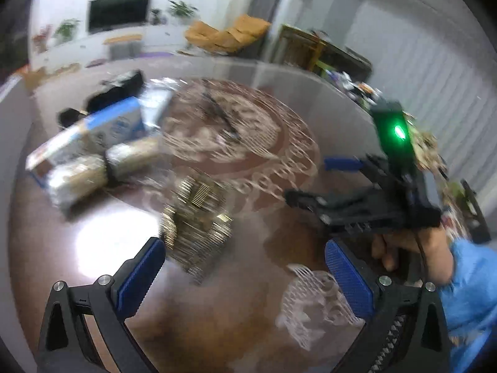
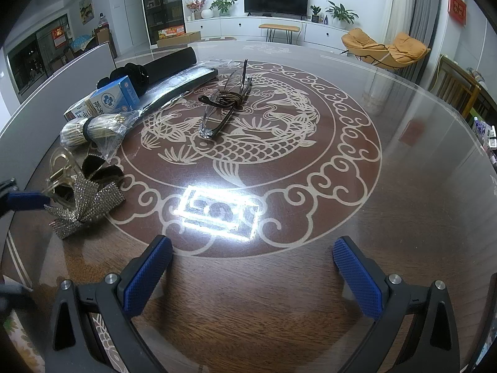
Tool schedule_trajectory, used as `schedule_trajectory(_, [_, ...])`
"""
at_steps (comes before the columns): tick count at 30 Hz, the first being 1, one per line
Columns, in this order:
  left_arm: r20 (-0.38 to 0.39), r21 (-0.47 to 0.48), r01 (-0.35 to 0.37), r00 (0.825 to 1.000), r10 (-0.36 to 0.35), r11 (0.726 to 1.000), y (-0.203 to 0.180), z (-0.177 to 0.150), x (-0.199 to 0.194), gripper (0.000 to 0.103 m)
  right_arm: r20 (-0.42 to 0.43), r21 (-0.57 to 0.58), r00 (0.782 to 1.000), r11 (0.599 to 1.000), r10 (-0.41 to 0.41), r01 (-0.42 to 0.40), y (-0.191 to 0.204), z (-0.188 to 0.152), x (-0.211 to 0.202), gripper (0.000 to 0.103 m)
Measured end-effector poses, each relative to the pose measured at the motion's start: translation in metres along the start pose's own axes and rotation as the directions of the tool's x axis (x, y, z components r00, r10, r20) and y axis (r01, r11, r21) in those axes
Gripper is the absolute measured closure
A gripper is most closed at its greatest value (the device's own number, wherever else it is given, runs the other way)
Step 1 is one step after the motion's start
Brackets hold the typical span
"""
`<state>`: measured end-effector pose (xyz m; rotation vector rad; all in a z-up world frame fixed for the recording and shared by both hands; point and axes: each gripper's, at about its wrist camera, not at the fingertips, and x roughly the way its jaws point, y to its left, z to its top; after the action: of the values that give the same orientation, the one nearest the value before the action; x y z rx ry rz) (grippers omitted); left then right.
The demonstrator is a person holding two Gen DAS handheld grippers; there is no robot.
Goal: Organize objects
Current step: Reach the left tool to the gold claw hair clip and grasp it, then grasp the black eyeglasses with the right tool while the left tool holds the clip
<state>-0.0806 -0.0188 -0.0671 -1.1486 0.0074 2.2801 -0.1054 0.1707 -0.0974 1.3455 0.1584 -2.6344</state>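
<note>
A rhinestone hair clip [image 2: 84, 200] lies at the table's left, blurred in the left wrist view [image 1: 195, 220]. Beside it lie a bundle of sticks in plastic [image 2: 93, 130], a blue and white box [image 2: 105, 101], a black case [image 2: 161, 66] and a pair of glasses [image 2: 223, 102]. My left gripper [image 1: 245, 276] is open, just short of the clip; one of its fingertips [image 2: 28, 200] shows next to the clip. My right gripper [image 2: 251, 276] is open and empty over bare table; it also shows in the left wrist view [image 1: 316, 180].
The round glass-topped table [image 2: 403, 186] has a fish pattern and a bright lamp reflection [image 2: 217, 214]. Clutter [image 1: 431, 152] lines its right edge. Chairs, a TV and cabinets stand behind.
</note>
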Motion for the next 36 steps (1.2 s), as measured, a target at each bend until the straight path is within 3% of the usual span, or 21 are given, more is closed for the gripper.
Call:
schedule_trajectory(3, [-0.003, 0.034, -0.08, 0.997, 0.08, 0.996, 0.002, 0.011, 0.014, 0.0, 0.0, 0.0, 1.0, 1.0, 0.0, 0.0, 0.0, 0.0, 0.0, 0.0])
schedule_trajectory(7, [-0.061, 0.111, -0.135, 0.988, 0.143, 0.985, 0.004, 0.016, 0.046, 0.0, 0.0, 0.0, 1.0, 1.0, 0.0, 0.0, 0.0, 0.0, 0.0, 0.0])
schedule_trajectory(9, [-0.065, 0.098, -0.137, 0.987, 0.144, 0.986, 0.008, 0.016, 0.053, 0.014, 0.0, 0.0, 1.0, 1.0, 0.0, 0.0, 0.0, 0.0, 0.0, 0.0])
schedule_trajectory(11, [-0.026, 0.054, -0.13, 0.991, 0.131, 0.99, 0.01, 0.016, 0.049, 0.038, 0.0, 0.0, 1.0, 1.0, 0.0, 0.0, 0.0, 0.0, 0.0, 0.0])
schedule_trajectory(12, [-0.013, 0.02, -0.125, 0.992, 0.125, 0.992, 0.012, 0.015, 0.046, 0.044, 0.0, 0.0, 1.0, 1.0, 0.0, 0.0, 0.0, 0.0, 0.0, 0.0])
schedule_trajectory(15, [0.017, -0.075, -0.171, 0.985, 0.173, 0.982, 0.014, 0.007, 0.038, 0.048, 0.0, 0.0, 1.0, 1.0, 0.0, 0.0, 0.0, 0.0, 0.0, 0.0])
schedule_trajectory(18, [0.031, -0.145, -0.283, 0.956, 0.29, 0.948, 0.013, -0.008, 0.025, 0.049, 0.0, 0.0, 1.0, 1.0, 0.0, 0.0, 0.0, 0.0, 0.0, 0.0])
schedule_trajectory(20, [0.037, -0.164, -0.357, 0.929, 0.367, 0.92, 0.012, -0.015, 0.016, 0.049, 0.0, 0.0, 1.0, 1.0, 0.0, 0.0, 0.0, 0.0, 0.0, 0.0])
schedule_trajectory(23, [0.017, -0.169, -0.42, 0.903, 0.428, 0.892, 0.02, -0.014, 0.016, 0.048, 0.0, 0.0, 1.0, 1.0, 0.0, 0.0, 0.0, 0.0, 0.0, 0.0])
schedule_trajectory(27, [-0.028, -0.166, -0.449, 0.892, 0.451, 0.878, 0.033, -0.007, 0.027, 0.045, 0.0, 0.0, 1.0, 1.0, 0.0, 0.0, 0.0, 0.0, 0.0, 0.0])
schedule_trajectory(29, [-0.034, -0.158, -0.463, 0.885, 0.464, 0.872, 0.036, -0.004, 0.03, 0.03, 0.0, 0.0, 1.0, 1.0, 0.0, 0.0, 0.0, 0.0, 0.0, 0.0])
schedule_trajectory(36, [-0.079, -0.236, -0.491, 0.87, 0.487, 0.838, 0.054, -0.003, 0.038, 0.0, 0.0, 0.0, 1.0, 1.0, 0.0, 0.0, 0.0, 0.0, 0.0, 0.0])
